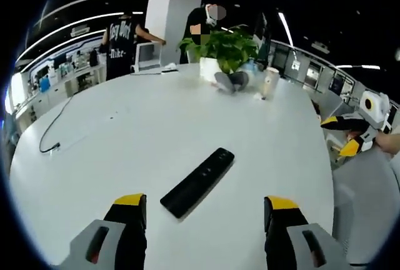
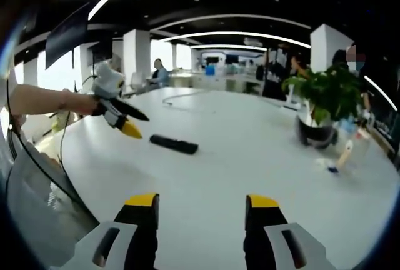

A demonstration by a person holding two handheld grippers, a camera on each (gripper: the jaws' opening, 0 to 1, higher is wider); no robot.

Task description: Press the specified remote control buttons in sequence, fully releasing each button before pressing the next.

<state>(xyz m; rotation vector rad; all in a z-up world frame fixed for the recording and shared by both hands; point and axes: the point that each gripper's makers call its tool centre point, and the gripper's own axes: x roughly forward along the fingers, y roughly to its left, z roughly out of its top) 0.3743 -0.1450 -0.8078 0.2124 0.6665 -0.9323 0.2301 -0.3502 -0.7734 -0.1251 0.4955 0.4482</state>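
Note:
A black remote control (image 1: 198, 181) lies flat on the white table (image 1: 144, 132), slanted from lower left to upper right. My left gripper (image 1: 205, 210) hovers just short of it, jaws wide apart and open, with nothing between them. In the right gripper view the same remote (image 2: 174, 144) lies further off on the table. My right gripper (image 2: 201, 204) is open and empty, held above the table. The left gripper (image 2: 122, 119) comes in from the left, held by a hand, its yellow tips near the remote. The right gripper (image 1: 350, 135) appears at the right edge of the left gripper view.
A potted green plant (image 1: 226, 48) stands at the table's far side with a cup (image 1: 270, 82) and small items beside it. A black cable (image 1: 53, 129) trails on the left of the table. People stand behind, near a white pillar (image 1: 172, 23). The plant (image 2: 325, 98) is also seen from the right.

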